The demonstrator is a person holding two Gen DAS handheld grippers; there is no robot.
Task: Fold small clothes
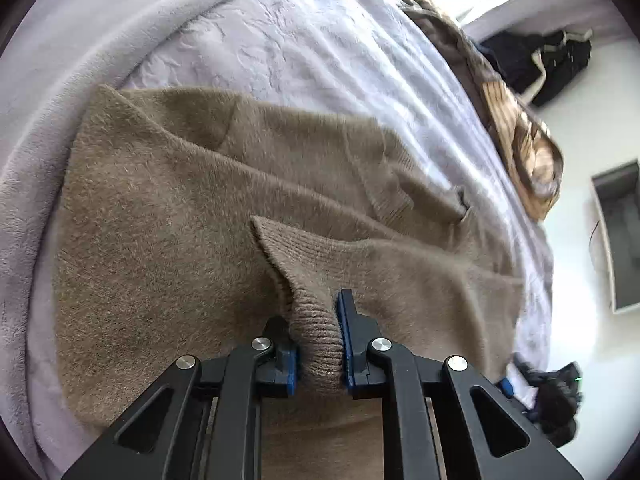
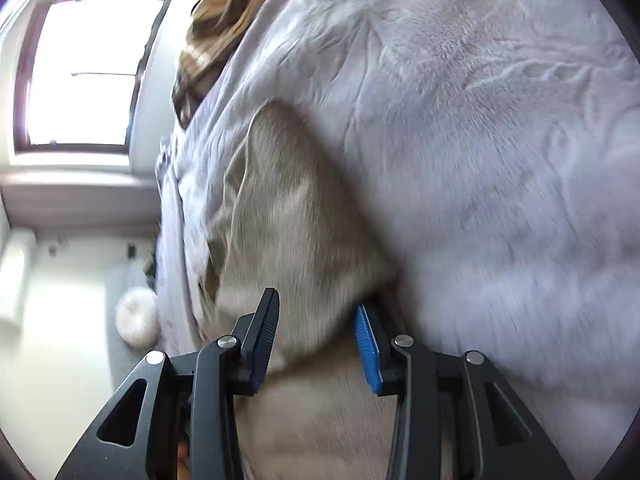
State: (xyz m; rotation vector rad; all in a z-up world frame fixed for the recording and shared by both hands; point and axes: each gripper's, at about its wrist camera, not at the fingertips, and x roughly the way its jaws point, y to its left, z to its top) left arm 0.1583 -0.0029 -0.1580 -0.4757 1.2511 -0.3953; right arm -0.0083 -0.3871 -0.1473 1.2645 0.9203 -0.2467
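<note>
Ribbed sweater (image 1: 316, 336) hem between left jaws.

Daylight from window (image 2: 84, 72), glaring; right view seemingly motion-blurred.

Left gripper (image 1: 316, 344) clamps the ribbed cuff of the tan sweater (image 1: 168, 208) (fuzzy knit), which lies spread on the lavender bed (image 1: 304, 52).
</note>
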